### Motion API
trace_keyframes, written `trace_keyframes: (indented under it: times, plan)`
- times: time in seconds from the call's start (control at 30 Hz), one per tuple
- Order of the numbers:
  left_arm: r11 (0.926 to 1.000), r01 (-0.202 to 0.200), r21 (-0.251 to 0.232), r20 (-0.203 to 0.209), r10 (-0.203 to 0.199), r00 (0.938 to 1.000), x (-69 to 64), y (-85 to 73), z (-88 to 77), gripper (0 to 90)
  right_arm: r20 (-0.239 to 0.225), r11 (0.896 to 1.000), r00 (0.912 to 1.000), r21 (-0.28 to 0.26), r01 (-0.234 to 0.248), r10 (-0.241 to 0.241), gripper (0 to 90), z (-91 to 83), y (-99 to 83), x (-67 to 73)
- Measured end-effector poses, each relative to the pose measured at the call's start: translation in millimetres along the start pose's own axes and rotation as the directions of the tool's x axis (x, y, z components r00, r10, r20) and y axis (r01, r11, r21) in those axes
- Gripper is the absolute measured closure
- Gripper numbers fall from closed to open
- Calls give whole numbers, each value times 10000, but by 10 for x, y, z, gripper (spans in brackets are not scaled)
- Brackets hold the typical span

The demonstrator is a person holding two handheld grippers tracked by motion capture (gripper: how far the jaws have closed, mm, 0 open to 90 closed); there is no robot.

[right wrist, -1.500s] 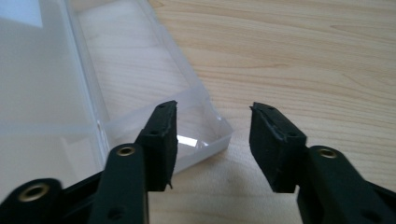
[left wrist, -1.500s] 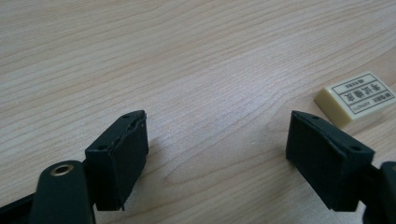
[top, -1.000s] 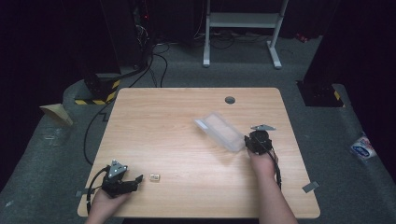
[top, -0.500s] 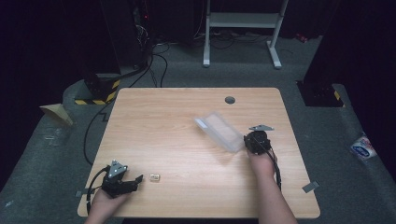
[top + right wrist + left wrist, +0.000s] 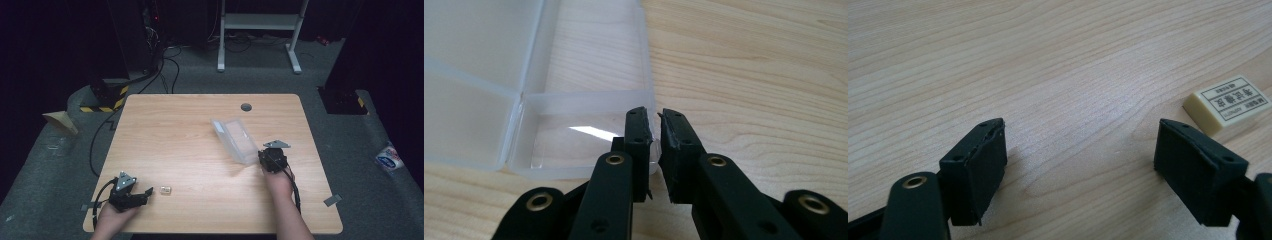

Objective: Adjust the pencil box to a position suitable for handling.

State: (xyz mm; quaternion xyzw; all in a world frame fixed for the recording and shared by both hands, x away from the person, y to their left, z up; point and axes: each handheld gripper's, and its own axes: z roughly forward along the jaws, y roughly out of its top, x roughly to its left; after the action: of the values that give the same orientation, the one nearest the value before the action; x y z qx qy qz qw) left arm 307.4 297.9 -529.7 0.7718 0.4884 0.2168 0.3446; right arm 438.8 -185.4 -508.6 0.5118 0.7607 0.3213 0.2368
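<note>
We see a table (image 5: 190, 150) of pale wood with fine grain and a smooth, faintly satin finish, and on it a case (image 5: 529, 100) of clear, frosted plastic whose floor throws back a glossy highlight. The eraser (image 5: 1228, 102) looks like matt cream rubber under a printed paper sleeve. Both the left gripper (image 5: 1080, 165) and the right gripper (image 5: 655, 145) have matt black plastic jaws with slightly rough pads and brass-coloured metal rivets.

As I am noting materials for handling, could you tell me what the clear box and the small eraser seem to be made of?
Clear box: likely thin translucent plastic, glossy; wood grain shows through and a highlight glints.
Eraser: probably cream vinyl or rubber, matte, under a printed paper sleeve.
</note>
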Motion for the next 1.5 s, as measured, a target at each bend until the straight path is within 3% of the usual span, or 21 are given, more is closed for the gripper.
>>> trace_keyframes:
  times: [0.2, 0.77, 1.0, 1.1, 1.23, 1.37, 1.5]
  plan:
    - [10000, -81, 6, -6, 81, 10000, 4, 0, -2, 214, -102, 9999, 9998, -60, 162, -163, 813, -64, -57, 64]
    - [10000, -42, 11, 64, 42, 10000, 0, -6, -7, 214, -573, 9990, 9984, -440, -1, -25, 782, -339, -309, 219]
    - [10000, -42, 10, 64, 42, 10000, 0, -6, -7, 214, -1048, 9985, 9943, -530, 130, -185, 775, -373, -345, 374]
    - [10000, -50, 8, 61, 50, 10000, 1, -6, -7, 214, -1350, 9970, 9895, -629, 442, -524, 767, -383, -345, 529]
    - [10000, -48, 7, 64, 47, 10000, 1, -6, -7, 214, -1504, 9966, 9869, -667, 488, -584, 762, -387, -333, 613]
    - [10000, -53, 7, 65, 53, 10000, 1, -5, -7, 214, -1599, 9945, 9843, -852, 612, -743, 736, -392, -269, 658]
    - [10000, -50, 8, 64, 50, 10000, 1, -5, -7, 214, -1336, 9921, 9871, -1005, 750, -881, 722, -349, -161, 645]
